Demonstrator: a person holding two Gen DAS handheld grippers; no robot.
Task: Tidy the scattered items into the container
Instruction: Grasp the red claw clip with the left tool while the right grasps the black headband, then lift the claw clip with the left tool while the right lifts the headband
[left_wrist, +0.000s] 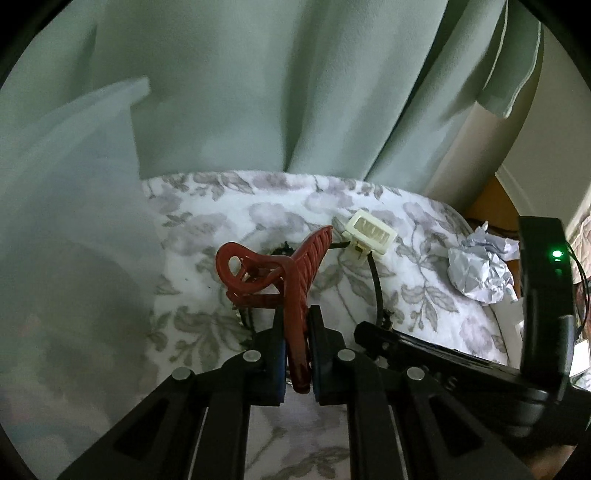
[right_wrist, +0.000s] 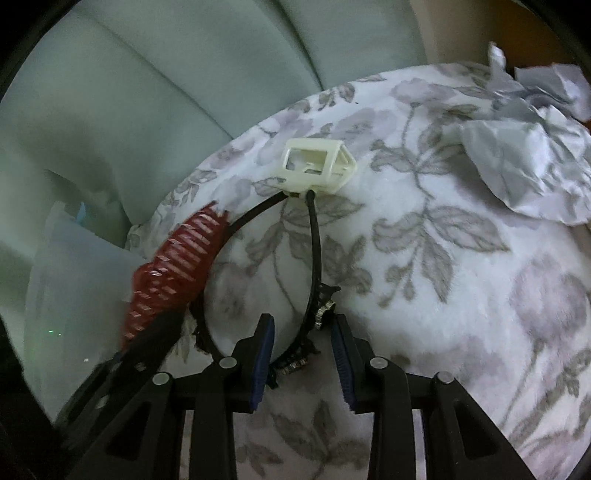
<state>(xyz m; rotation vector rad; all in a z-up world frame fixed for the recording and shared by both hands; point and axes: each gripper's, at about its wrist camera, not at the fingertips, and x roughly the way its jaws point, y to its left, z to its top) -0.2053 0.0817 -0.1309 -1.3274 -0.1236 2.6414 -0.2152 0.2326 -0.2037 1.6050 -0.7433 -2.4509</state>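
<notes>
A: Left wrist view: what do the left tongs have?

B: They are clamped on a red hair claw, which stands up from between the blue pads at lower centre, its teeth reaching toward the middle of the frame. Below it lies a white blanket with grey flowers.

A: What else is on the blanket?

B: A cream clip right of centre, with a black headband curving down from it. A crumpled paper ball sits at the right edge. A pale translucent container fills the left side, blurred. A green curtain hangs across the top.

A: And the right wrist view?

B: The right tongs stand wide apart at lower centre, holding nothing, with the headband and its small ornaments lying between the pads. The clip is above centre, the claw blurred at left, the paper at upper right, the container at far left.
</notes>
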